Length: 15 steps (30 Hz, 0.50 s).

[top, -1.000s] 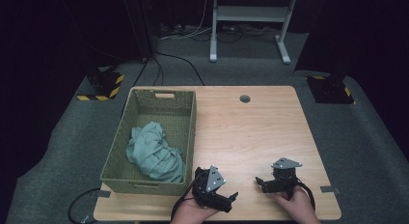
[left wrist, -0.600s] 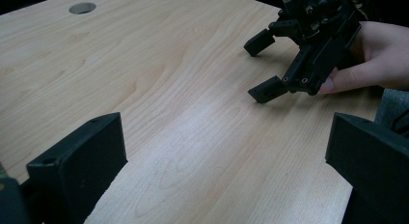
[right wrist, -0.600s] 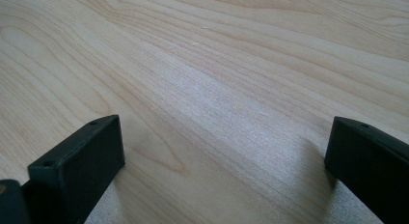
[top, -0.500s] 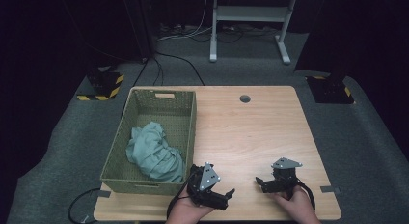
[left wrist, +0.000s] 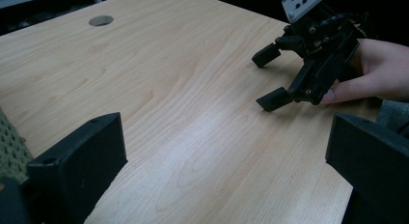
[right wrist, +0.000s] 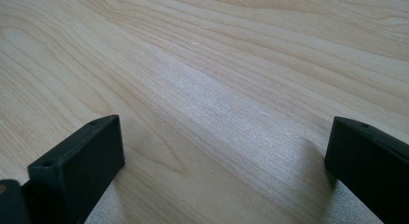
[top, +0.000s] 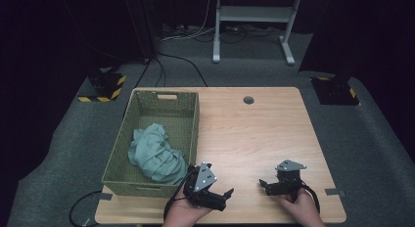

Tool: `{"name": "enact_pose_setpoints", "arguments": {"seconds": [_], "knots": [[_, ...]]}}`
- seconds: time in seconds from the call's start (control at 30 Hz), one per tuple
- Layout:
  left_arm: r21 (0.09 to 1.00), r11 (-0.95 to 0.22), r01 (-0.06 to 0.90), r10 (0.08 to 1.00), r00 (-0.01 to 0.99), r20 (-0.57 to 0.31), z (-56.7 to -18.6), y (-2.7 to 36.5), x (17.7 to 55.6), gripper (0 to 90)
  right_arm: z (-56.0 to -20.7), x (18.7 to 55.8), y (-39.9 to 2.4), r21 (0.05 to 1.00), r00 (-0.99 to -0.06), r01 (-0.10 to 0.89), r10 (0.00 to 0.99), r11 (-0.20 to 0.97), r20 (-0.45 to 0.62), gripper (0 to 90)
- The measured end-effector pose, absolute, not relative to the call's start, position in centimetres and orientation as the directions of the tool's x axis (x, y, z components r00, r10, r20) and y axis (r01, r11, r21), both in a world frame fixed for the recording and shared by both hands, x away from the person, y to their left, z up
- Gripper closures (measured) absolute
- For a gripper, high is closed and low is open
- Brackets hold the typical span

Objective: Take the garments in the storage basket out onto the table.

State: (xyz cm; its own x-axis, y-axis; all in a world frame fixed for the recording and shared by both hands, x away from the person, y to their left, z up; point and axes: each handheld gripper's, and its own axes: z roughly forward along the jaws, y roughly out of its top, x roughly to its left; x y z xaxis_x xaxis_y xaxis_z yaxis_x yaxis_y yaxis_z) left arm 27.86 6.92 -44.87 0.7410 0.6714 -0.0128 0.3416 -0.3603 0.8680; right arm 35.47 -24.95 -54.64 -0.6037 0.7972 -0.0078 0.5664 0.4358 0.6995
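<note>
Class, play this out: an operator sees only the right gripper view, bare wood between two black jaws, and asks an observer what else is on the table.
Operator: Anything on the table besides wood?
Observer: A green basket stands at its left side.
Operator: Is it empty?
Observer: No, a crumpled pale green cloth lies inside.
Operator: Where is the left gripper?
Observer: The left gripper is near the front edge beside the basket, jaws open, facing the right gripper.

1. The right gripper [right wrist: 224,175] has its two black jaws spread wide, with nothing between them.
2. Beneath it lies the bare, light wooden table [right wrist: 231,64], its grain running diagonally.
</note>
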Motion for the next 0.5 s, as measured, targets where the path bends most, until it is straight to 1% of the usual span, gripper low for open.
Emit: {"name": "enact_pose_setpoints", "arguments": {"seconds": [0.5], "knots": [[0.873,-0.314,0.374,0.708,0.705,-0.048,-44.9,9.0,28.4,0.7,-54.6,35.5,-25.0,0.699,-0.603,0.568,0.798,0.435,-0.007,0.0]]}}
